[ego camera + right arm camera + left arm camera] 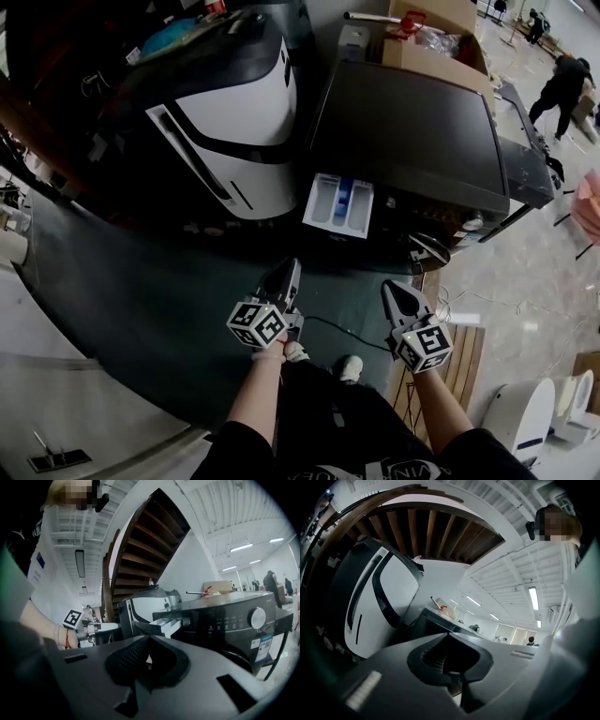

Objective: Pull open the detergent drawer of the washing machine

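detergent drawer (pixel 339 204) already sticks out of washing machine (pixel 403 141) front, upper left. left gripper (pixel 290 270) and right gripper (pixel 394 291) both closed tight, empty, well back from machine. judgement: pull looks done; keep clear, don't bump drawer.

White-and-black appliance (pixel 239 122) — upright, on dark floor mat (pixel 141 309). Cardboard boxes (pixel 436 47) — at the back. Wooden slatted pallet (pixel 464 361) on pale floor. Wooden staircase (pixel 145 531) overhead. Person in black (pixel 562 89), far right.
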A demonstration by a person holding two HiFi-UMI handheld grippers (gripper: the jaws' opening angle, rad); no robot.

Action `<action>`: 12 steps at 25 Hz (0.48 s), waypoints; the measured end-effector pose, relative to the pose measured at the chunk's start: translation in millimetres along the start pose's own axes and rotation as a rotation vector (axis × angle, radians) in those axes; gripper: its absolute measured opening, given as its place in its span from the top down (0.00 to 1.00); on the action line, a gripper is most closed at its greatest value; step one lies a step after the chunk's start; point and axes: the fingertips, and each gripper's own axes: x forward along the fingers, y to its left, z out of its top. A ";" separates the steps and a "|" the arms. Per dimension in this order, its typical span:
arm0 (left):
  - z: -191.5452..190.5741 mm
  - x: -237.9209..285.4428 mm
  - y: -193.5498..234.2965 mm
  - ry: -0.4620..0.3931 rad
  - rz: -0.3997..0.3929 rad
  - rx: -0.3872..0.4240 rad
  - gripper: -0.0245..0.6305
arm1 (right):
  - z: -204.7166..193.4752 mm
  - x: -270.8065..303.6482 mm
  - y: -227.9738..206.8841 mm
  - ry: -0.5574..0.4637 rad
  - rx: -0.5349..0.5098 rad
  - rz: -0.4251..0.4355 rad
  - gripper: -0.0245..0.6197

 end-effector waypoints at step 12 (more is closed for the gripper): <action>33.8 -23.9 -31.9 0.033 0.014 0.156 0.95 | 39.4 -18.4 9.2 -0.025 -0.026 0.015 0.95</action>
